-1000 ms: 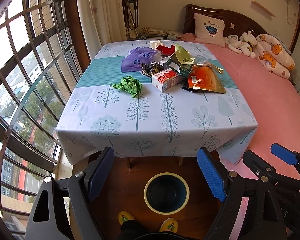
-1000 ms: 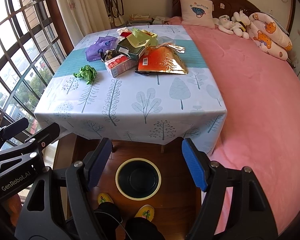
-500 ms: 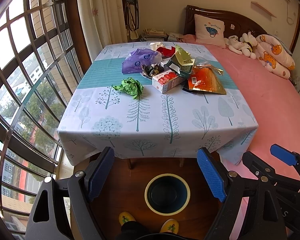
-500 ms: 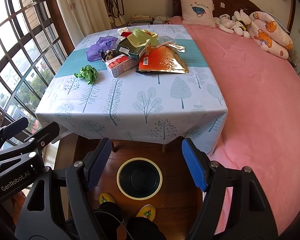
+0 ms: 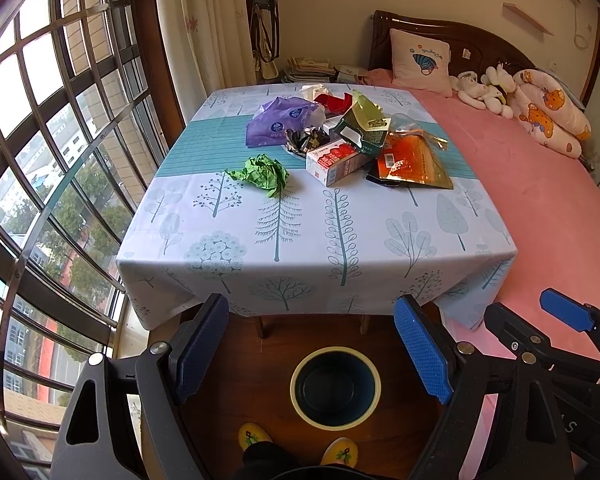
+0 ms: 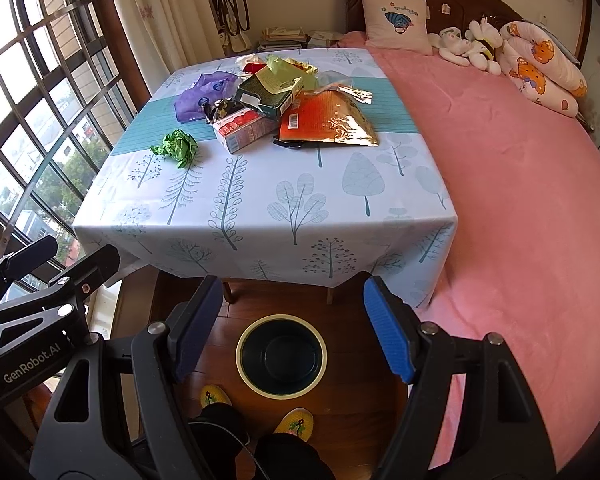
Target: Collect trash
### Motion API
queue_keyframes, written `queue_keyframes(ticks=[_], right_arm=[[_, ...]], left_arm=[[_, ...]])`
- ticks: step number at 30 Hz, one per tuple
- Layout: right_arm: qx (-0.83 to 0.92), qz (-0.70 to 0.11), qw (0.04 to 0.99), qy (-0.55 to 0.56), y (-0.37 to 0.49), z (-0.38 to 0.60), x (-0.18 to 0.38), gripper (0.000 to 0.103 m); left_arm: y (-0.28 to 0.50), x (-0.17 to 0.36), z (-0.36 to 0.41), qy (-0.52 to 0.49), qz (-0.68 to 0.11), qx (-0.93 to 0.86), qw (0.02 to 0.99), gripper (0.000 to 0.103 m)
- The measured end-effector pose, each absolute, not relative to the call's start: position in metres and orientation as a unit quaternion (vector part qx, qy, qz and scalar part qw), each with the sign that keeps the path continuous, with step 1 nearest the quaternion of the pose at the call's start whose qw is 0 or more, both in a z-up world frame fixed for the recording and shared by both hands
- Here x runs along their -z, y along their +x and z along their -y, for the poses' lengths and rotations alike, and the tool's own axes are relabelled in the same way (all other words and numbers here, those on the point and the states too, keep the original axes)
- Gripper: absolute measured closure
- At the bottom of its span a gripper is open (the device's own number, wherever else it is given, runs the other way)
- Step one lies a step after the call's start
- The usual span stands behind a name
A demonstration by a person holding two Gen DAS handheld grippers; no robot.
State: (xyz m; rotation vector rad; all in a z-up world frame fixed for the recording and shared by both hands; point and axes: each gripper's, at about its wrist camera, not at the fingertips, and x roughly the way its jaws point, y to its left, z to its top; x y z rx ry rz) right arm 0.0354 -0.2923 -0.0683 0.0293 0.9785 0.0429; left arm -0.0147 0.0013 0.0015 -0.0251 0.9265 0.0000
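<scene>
Both sets of jaws stand wide apart and hold nothing: the left gripper (image 5: 312, 354) and the right gripper (image 6: 294, 328) hang over the floor, short of the table (image 5: 300, 240) edge. Directly below them sits the bin (image 5: 335, 387), mouth up, beside the person's slippers.

The trash lies well apart from them, at the far half of the table. The crumpled green paper (image 5: 264, 174) sits alone on the left, so it looks like the easiest first pick for the left gripper. Come down over it with jaws spread and squeeze its middle. The red carton (image 6: 244, 130), the orange foil bag (image 6: 326, 120) and the purple bag (image 5: 282, 126) overlap; lift top pieces first.
</scene>
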Motion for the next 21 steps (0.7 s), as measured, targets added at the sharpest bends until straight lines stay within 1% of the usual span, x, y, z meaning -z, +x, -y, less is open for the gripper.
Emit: queue_keyframes(ticks=[6,8,21], right_arm=[[-0.021,-0.470,0.882,0.015,0.035,0.294,0.068,0.031],[-0.021,-0.470,0.883,0.014,0.034,0.278,0.072,0.031],[-0.025,-0.469,0.883,0.015,0.035,0.282,0.072,0.031]], left_arm=[[-0.015,-0.001,-0.001,-0.011,-0.447,0.000,0.895,0.016],[-0.015,-0.001,-0.001,-0.011,-0.447,0.000,0.895,0.016],[-0.015,-0.001,-0.001,-0.011,-0.446,-0.001,0.895,0.016]])
